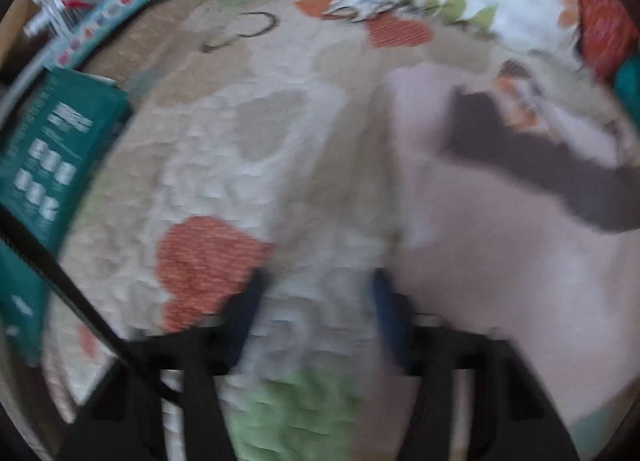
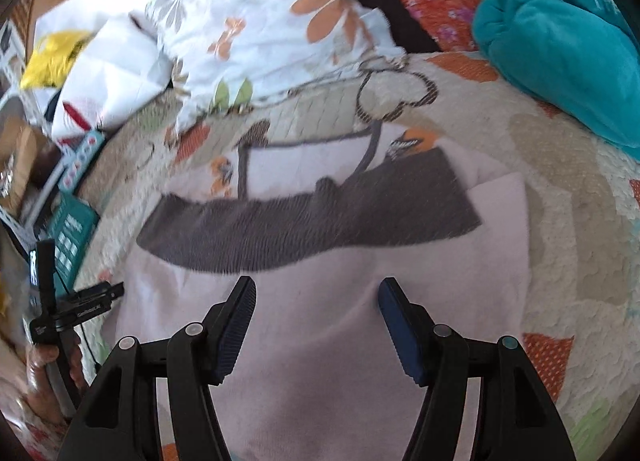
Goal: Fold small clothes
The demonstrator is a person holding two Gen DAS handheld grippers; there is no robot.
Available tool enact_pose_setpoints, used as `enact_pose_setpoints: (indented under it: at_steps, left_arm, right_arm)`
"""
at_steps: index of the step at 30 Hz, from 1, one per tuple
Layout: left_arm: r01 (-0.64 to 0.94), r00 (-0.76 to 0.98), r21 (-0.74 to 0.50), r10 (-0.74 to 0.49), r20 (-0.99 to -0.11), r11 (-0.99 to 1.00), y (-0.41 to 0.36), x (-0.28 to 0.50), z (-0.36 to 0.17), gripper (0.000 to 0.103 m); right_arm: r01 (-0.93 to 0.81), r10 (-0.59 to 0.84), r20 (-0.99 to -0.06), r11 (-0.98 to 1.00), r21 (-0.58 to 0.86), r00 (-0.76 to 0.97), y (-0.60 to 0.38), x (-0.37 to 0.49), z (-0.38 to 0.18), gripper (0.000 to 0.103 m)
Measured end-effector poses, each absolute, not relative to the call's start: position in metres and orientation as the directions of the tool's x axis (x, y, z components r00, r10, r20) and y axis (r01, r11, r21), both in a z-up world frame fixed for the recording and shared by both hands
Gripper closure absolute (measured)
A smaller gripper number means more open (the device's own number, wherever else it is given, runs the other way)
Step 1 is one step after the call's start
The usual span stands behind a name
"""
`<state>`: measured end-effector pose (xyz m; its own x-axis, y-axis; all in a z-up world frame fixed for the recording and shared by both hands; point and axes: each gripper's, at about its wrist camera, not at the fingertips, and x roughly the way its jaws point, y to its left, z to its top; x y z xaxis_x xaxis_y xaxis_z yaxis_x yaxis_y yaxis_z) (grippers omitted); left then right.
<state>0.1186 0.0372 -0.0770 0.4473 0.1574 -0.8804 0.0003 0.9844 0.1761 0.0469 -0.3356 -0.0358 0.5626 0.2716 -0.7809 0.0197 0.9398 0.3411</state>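
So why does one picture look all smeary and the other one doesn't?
Left wrist view: motion blur smears everything, the bedspread and the left tool alike. Right wrist view: much sharper, the right tool crisp over the pale garment, with only its dark grey band slightly streaked.

Soft, even daylight fills both views, with no hard shadows and no glare. The left wrist view is heavily motion-blurred: the left gripper (image 1: pixel 316 293) smears into dark streaks and the bedspread (image 1: pixel 280 149) pattern loses its texture. The right wrist view is sharper, the right gripper (image 2: pixel 318 289) crisp, though the pale garment (image 2: pixel 320 361) looks soft. Fisheye distortion bends both pictures toward dark, rounded corners, and the white pillow (image 2: pixel 260 13) appears slightly overexposed.
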Motion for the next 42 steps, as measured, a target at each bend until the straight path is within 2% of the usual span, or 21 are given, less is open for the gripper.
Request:
enact_pose_setpoints:
  at_steps: [1, 4, 7, 9, 11, 19, 23, 26, 29, 33, 34, 35, 37, 39, 42]
  left_arm:
    - [-0.002, 0.453, 0.201, 0.180, -0.873, 0.980, 0.038, 0.118, -0.078, 0.075]
    - [-0.034, 0.456, 0.137, 0.137, -0.880, 0.990, 0.049, 0.115, -0.068, 0.075]
    - [-0.082, 0.489, 0.085, 0.115, -0.865, 0.993, 0.062, 0.111, -0.046, 0.065]
    - [-0.107, 0.520, 0.040, 0.090, -0.849, 0.993, 0.071, 0.109, -0.030, 0.053]
    - [-0.130, 0.550, 0.007, 0.078, -0.831, 0.991, 0.082, 0.107, -0.016, 0.048]
    - [-0.235, 0.589, -0.073, 0.082, -0.804, 0.969, 0.134, 0.094, 0.016, 0.045]
    - [-0.298, 0.593, -0.136, 0.072, -0.802, 0.945, 0.164, 0.089, 0.018, 0.044]
    - [-0.336, 0.594, -0.188, 0.053, -0.803, 0.923, 0.182, 0.087, 0.020, 0.044]
    - [-0.356, 0.605, -0.221, 0.043, -0.795, 0.908, 0.190, 0.084, 0.024, 0.044]
    - [-0.359, 0.615, -0.229, 0.045, -0.787, 0.905, 0.190, 0.083, 0.026, 0.044]
    - [-0.357, 0.615, -0.226, 0.045, -0.788, 0.906, 0.190, 0.083, 0.026, 0.044]
    - [-0.355, 0.613, -0.224, 0.045, -0.789, 0.908, 0.189, 0.084, 0.025, 0.044]
    - [-0.353, 0.610, -0.222, 0.044, -0.791, 0.909, 0.187, 0.085, 0.024, 0.044]
    - [-0.350, 0.608, -0.224, 0.038, -0.793, 0.910, 0.182, 0.086, 0.024, 0.044]
    - [-0.330, 0.614, -0.244, 0.011, -0.789, 0.912, 0.169, 0.088, 0.025, 0.044]
  right_arm:
    - [0.018, 0.267, -0.783, 0.942, 0.334, 0.562, -0.332, 0.046, -0.037, 0.033]
    - [0.008, 0.256, -0.775, 0.948, 0.319, 0.578, -0.322, 0.039, -0.034, 0.033]
    - [-0.010, 0.240, -0.769, 0.957, 0.290, 0.592, -0.308, 0.029, -0.030, 0.033]
    - [-0.066, 0.251, -0.774, 0.963, 0.263, 0.582, -0.285, 0.024, -0.026, 0.033]
    - [-0.121, 0.272, -0.777, 0.961, 0.248, 0.568, -0.260, 0.021, -0.025, 0.033]
    - [-0.434, 0.340, -0.820, 0.892, 0.127, 0.460, -0.107, 0.013, -0.039, 0.033]
    - [-0.514, 0.258, -0.841, 0.857, -0.027, 0.475, -0.049, 0.003, -0.053, 0.029]
    - [-0.494, 0.120, -0.844, 0.850, -0.185, 0.523, -0.021, 0.007, -0.070, 0.029]
    - [-0.426, 0.021, -0.797, 0.854, -0.300, 0.603, -0.005, 0.019, -0.070, 0.029]
    - [-0.334, -0.056, -0.792, 0.886, -0.320, 0.608, 0.006, 0.052, -0.075, 0.051]
    - [-0.319, -0.042, -0.802, 0.904, -0.285, 0.596, 0.004, 0.061, -0.078, 0.062]
    - [-0.304, -0.022, -0.810, 0.921, -0.244, 0.586, 0.000, 0.067, -0.079, 0.067]
    - [-0.299, 0.008, -0.821, 0.933, -0.199, 0.570, -0.002, 0.071, -0.073, 0.089]
    - [-0.290, 0.060, -0.825, 0.948, -0.129, 0.561, -0.009, 0.070, -0.061, 0.093]
    - [-0.242, 0.157, -0.812, 0.970, 0.019, 0.562, -0.046, 0.069, -0.033, 0.094]
